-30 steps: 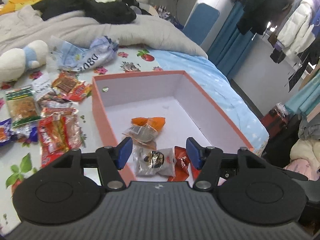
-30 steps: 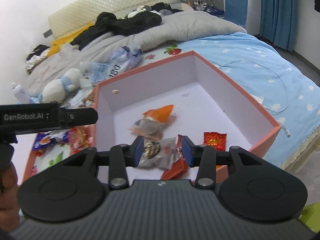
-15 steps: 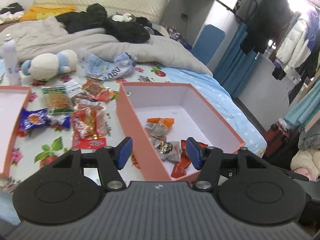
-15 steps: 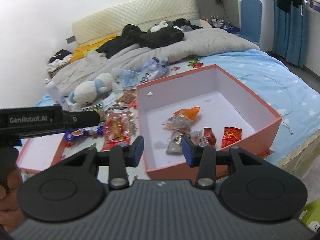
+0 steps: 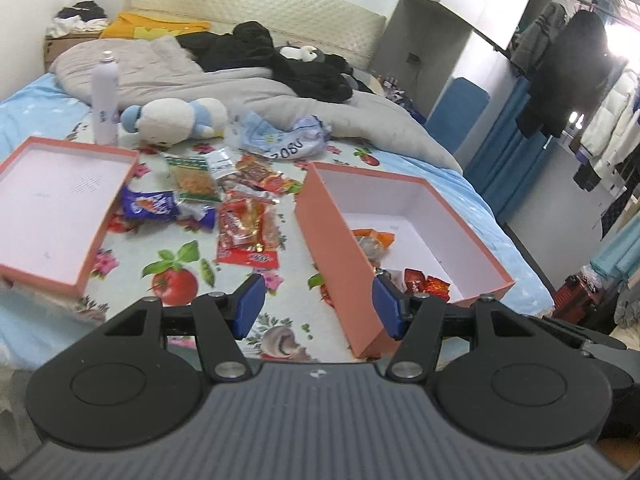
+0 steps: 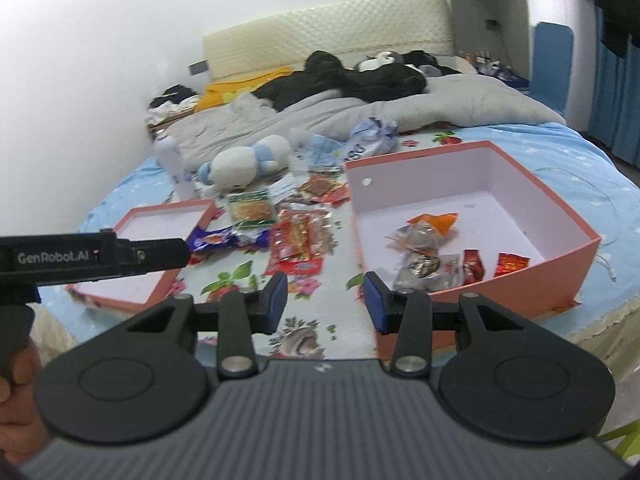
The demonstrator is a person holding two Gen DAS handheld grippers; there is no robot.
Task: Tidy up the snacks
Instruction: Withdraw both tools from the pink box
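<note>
Fingers (image 5: 249,304) of both grippers stand apart, empty, above the bed's fruit-print sheet (image 5: 176,276).
Left gripper (image 5: 318,306) and right gripper (image 6: 326,300) hover near the front corner of the deep pink box (image 6: 560,272), which holds several wrapped snacks (image 6: 428,248). More snack packets (image 5: 244,228) lie loose on the sheet between that box and the shallow pink lid (image 5: 52,208) to the left.

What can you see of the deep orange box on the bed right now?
The deep orange box looks like cardboard: salmon outside, white inside, open-topped, upright on the fruit-print sheet. A small round spot marks one inner wall. A few snack packets lie near its front; the rest of the floor is bare. Neither gripper touches it.
</note>
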